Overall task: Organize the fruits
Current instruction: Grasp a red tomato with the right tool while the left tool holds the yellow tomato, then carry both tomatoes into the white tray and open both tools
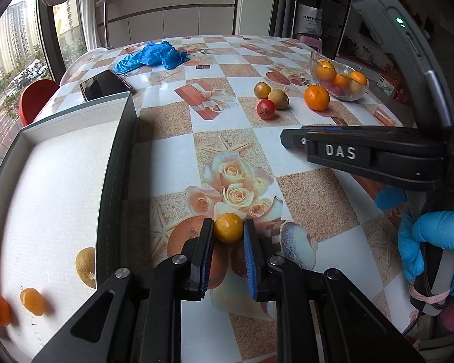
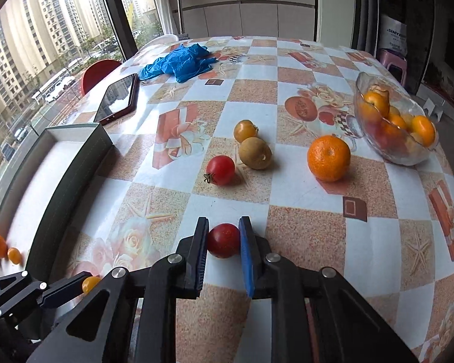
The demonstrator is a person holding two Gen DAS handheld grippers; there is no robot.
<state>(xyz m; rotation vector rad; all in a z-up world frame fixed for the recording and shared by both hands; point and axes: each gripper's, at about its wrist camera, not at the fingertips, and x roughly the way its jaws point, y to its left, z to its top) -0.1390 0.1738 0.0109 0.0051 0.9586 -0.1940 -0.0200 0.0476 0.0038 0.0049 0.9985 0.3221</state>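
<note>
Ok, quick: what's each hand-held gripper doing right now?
Left hand-held gripper: closed on the small round yellow fruit.
Right hand-held gripper: closed on the small round red fruit.

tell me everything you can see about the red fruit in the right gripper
The small red fruit is round, smooth and glossy, deep red like a cherry tomato. It sits between the fingertips of the right gripper, both blue pads touching its sides. No stalk shows on it. Whether it rests on the patterned tablecloth or is lifted, I cannot tell.
</note>
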